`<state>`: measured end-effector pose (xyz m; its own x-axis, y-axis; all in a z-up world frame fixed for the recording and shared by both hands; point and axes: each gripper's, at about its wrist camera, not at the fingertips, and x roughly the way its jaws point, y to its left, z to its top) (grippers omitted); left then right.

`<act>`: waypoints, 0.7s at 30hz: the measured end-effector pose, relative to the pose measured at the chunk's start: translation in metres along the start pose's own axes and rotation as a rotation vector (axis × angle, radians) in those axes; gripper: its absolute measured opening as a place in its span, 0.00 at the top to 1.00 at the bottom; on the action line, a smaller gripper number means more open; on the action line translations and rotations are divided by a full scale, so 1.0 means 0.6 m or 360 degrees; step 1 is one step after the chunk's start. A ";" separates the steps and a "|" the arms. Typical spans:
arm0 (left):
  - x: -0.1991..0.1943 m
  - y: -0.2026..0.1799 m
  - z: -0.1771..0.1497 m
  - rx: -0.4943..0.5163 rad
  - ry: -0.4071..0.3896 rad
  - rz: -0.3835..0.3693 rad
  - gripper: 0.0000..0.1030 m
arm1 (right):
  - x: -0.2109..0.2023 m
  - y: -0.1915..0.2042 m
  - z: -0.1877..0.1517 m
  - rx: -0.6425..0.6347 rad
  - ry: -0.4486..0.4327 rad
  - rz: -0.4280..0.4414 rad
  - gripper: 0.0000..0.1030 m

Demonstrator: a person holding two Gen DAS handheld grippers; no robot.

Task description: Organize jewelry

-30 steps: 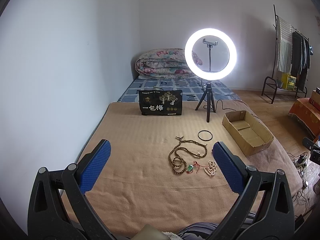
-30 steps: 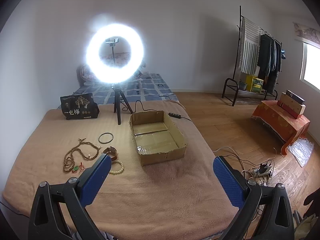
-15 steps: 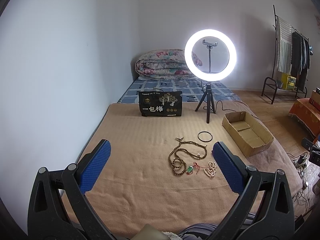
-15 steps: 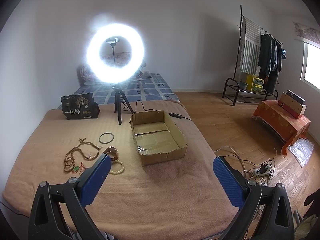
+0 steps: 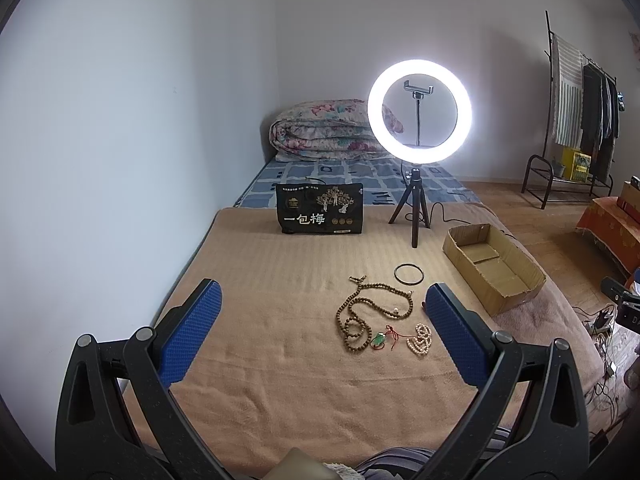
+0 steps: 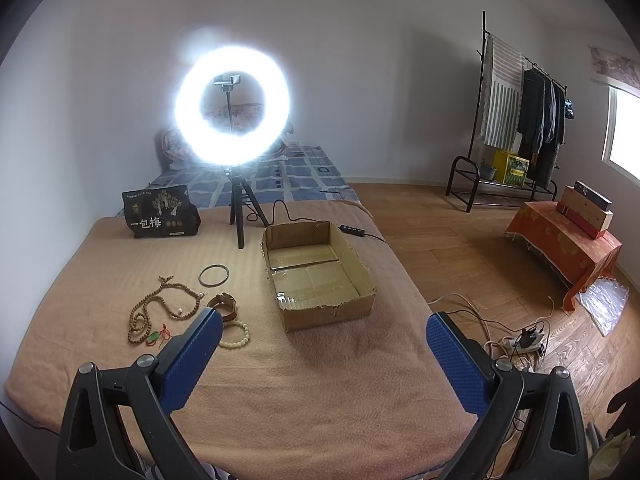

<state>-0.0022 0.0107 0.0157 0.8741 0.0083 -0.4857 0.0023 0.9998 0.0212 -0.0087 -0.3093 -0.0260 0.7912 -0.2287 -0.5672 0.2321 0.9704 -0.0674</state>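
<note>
Left wrist view: left gripper (image 5: 322, 334) is hovering wide apart above the tan fleecy blanket (image 5: 280, 280); right gripper (image 6: 324, 354) likewise. Round wooden bead necklace (image 5: 370, 312), thin black bangle (image 5: 408, 273) are lying beside the empty cardboard box (image 6: 320, 276).

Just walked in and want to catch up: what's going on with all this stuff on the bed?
A person holds a claw in each hand over the blanket-covered bed. The left claw and the right claw are both open and hold nothing. The jewelry lies loose on the blanket: a long wooden bead strand, a black bangle, a watch and a pale bead bracelet. The cardboard box beside them is empty, so sorting has not begun.
</note>
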 end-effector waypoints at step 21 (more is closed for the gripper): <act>0.045 0.011 -0.019 -0.0008 0.0061 0.0044 0.00 | 0.016 0.004 -0.004 -0.0010 0.0057 0.0000 0.00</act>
<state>0.0158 0.0178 -0.0076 0.8547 0.0365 -0.5179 -0.0241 0.9992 0.0305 -0.0020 -0.3087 -0.0338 0.7704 -0.2260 -0.5962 0.2287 0.9708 -0.0726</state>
